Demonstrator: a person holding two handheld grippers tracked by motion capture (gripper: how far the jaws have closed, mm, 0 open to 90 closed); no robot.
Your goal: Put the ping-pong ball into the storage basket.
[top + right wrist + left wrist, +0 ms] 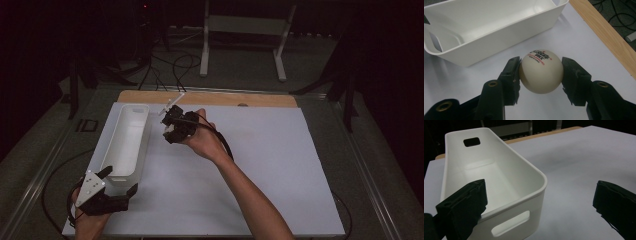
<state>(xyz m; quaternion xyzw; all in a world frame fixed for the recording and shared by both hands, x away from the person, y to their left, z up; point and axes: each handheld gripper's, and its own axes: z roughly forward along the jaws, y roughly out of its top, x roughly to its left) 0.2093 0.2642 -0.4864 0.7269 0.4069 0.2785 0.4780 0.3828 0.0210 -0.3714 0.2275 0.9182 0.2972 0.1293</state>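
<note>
- one ball (541,71): a smooth, matte, cream-white sphere, like a table tennis ball, with small red and black print near its top; the print is too small to read surely.
- the ball sits above the white sheet (260,165), just beside the long side wall of the tub, pinched between the two jaws of the right claw (541,75).
- two claws in all, one in each hand. the right claw (170,129) is clenched on the ball, a flat black pad pressed on either side of it; in the high view it hangs near the far end of the tub.
- the left claw (539,202) is released, its two black jaws standing wide apart: one pad lies at the near end wall of the tub, whether touching i cannot tell, and the other is out over bare sheet. a grey three-cornered plate tops it in the high view (120,192).
- one tub (534,173): a long, narrow, white plastic box with glossy walls, rounded corners and a rolled rim. each short end wall has one rounded rectangular handle slot, so two slots.
- in the high view the tub (125,142) lies lengthwise along the left side of the sheet.
- one bench (210,97): a pale wooden top, mostly under the smooth white sheet, with a strip of wood bare along the far edge.
- one small white rod-like piece (171,104) shows just past the right claw; what it is i cannot tell.
</note>
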